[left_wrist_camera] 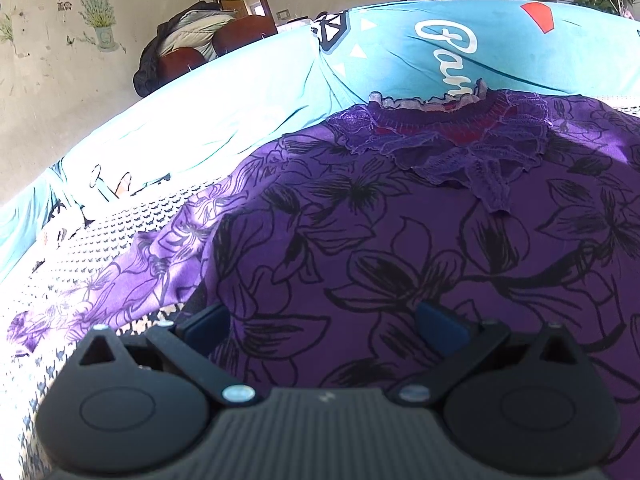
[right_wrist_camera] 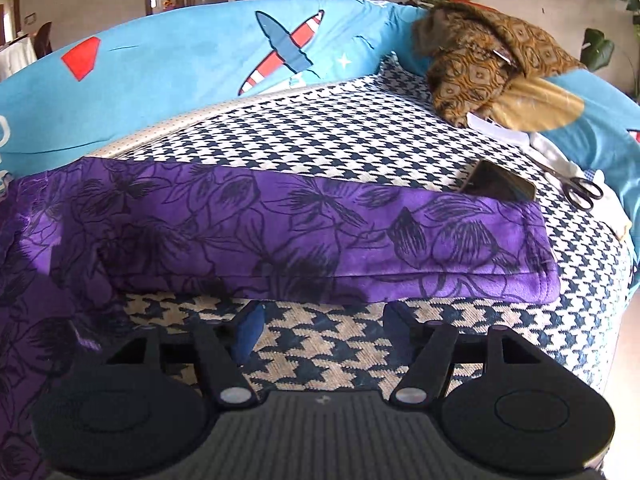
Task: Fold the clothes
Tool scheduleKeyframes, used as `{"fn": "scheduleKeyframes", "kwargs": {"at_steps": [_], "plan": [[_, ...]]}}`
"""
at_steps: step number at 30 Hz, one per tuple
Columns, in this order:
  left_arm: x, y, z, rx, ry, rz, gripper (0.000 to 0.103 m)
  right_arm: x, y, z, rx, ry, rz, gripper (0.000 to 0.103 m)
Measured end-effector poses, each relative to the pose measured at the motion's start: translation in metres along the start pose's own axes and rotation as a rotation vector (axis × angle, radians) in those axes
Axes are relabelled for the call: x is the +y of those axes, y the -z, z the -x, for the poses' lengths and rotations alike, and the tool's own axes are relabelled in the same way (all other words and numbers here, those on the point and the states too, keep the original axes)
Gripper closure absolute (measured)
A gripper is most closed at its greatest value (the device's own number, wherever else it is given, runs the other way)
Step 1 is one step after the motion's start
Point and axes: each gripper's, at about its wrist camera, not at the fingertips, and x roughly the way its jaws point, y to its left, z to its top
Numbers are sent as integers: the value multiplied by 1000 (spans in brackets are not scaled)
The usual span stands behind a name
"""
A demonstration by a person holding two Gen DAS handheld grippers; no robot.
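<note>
Both our left gripper (left_wrist_camera: 324, 320) and right gripper (right_wrist_camera: 324, 320) gape empty; snagging the purple floral top's (left_wrist_camera: 400, 248) sleeve (right_wrist_camera: 340, 232) could drag the phone (right_wrist_camera: 500, 186) along.

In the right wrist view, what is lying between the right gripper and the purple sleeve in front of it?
Only bare houndstooth cover lies between the right gripper and the purple sleeve. The right wrist view shows this; its jaws stand open, with nothing between them.

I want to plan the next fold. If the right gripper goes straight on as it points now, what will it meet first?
Probably the purple sleeve, just ahead of the open right gripper; depth is unclear.
</note>
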Motion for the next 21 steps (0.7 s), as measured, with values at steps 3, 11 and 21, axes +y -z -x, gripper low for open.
{"fn": "scheduleKeyframes", "kwargs": {"at_steps": [3, 11, 21], "plan": [[-1, 0, 0, -1, -6, -6, 0, -10, -3, -6, 25, 8, -68, 32], [-1, -1, 0, 1, -2, -3, 0, -22, -13, -24, 21, 47, -198, 25], [4, 0, -2, 8, 23, 26, 0, -22, -21, -33, -112, 29, -236, 87]]}}
